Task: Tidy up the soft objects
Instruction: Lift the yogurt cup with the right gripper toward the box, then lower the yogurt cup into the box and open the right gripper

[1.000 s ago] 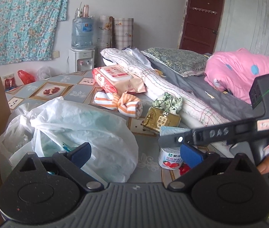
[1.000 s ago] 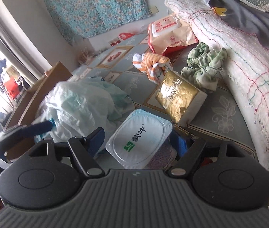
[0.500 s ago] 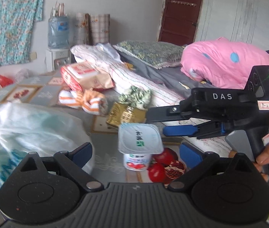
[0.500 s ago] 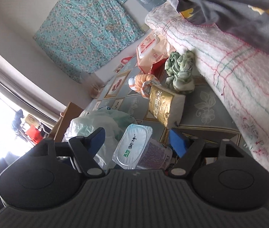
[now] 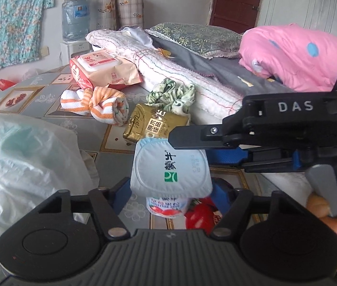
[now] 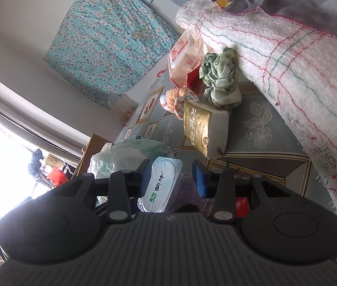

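Observation:
A yogurt cup with a white foil lid stands on the patterned table. My left gripper has the cup between its blue pads. Its jaws are closing, and the pads flank the narrower body under the lid without clearly pressing it. My right gripper reaches in from the right, rolled so that one finger lies over the lid's far edge. In the right wrist view the yogurt cup fills the gap of the right gripper, whose jaws are closing with the pads against the lid and the side.
Beyond the cup lie a gold tissue pack, a green cloth, an orange-striped towel and a wipes pack. A white plastic bag fills the left. A bed with a white blanket borders the right.
My left gripper came down close to the cup and its jaws narrowed around it. The right gripper rolled, and its jaws drew in onto the cup.

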Demonstrator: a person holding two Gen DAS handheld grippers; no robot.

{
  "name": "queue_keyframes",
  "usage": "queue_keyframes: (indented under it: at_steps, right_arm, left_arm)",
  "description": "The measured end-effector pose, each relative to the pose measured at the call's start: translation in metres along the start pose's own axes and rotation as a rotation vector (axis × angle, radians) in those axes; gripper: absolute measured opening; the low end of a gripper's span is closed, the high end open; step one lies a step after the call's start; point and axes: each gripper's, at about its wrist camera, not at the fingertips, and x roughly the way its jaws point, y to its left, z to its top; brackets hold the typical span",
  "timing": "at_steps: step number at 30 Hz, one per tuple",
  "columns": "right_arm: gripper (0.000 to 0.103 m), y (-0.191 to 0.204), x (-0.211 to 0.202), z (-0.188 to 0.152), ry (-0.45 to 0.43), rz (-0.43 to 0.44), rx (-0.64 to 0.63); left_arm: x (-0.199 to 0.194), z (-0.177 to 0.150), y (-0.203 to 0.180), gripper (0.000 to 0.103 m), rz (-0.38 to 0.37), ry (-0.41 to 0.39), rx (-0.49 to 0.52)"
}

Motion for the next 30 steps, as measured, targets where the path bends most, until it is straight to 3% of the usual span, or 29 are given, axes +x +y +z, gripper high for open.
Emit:
queue_keyframes:
  at_steps: [5,18,30]
  right_arm:
    - [0.029,-0.003,0.006,0.001,0.012,0.002,0.007]
    - [0.028,0.004,0.002,0.005,-0.005,0.018,-0.022]
    - [0.028,0.06,0.004,0.041,-0.036,0.104,-0.142]
  left_arm:
    - [0.008,0.0,0.0,0.064,-0.002,-0.018,-0.011]
    - [0.001,0.0,-0.001,0.063,-0.011,-0.106,-0.016]
    - [-0.036,0.033,0.009,0.063,0.047,-0.24,-0.046]
